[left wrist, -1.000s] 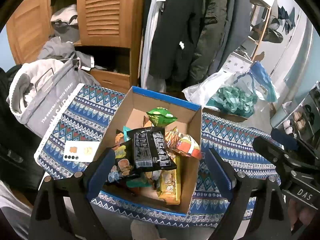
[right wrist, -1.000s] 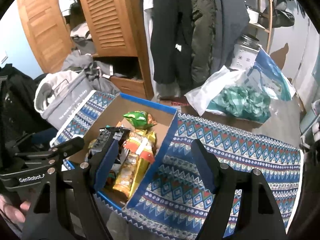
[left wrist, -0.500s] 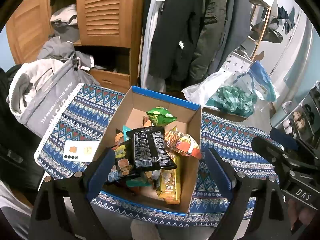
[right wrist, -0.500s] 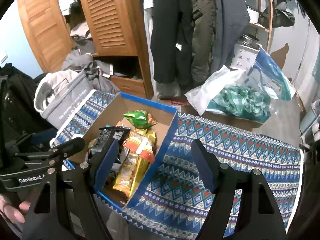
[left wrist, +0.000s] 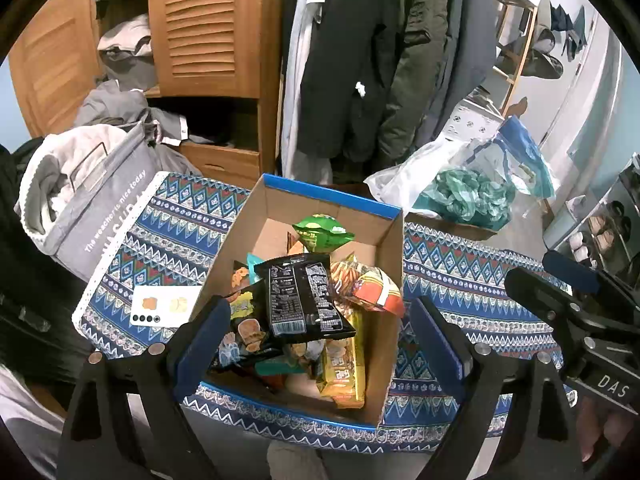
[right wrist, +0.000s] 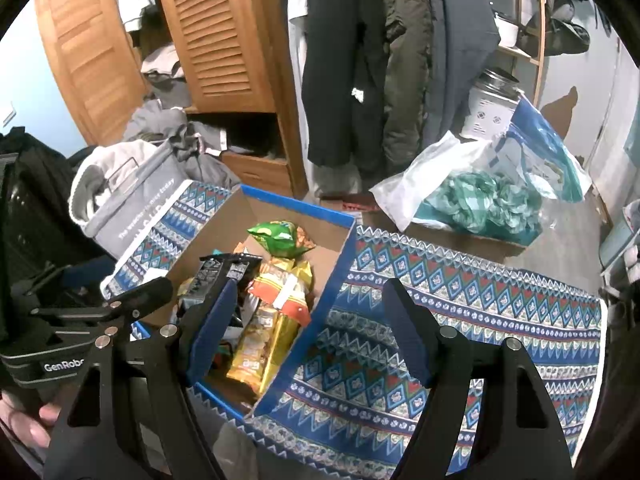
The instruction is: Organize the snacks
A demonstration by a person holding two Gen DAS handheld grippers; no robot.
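Black left gripper [left wrist: 320, 340] frame, blue-padded fingers [left wrist: 202, 336], silver screws, perhaps "DAS" lettering.

Pretty clearly someone's home, a bedroom or entry corner. Coats [left wrist: 372, 60] are hung in a row beside a wooden wardrobe [left wrist: 208, 28] with louvered doors, and clothes are stuffed on its shelves. A grey laundry bag [left wrist: 100, 196] is slumped next to a counter covered with a patterned blue cloth [left wrist: 480, 280], and shoes [left wrist: 600, 232] are racked at the right edge.
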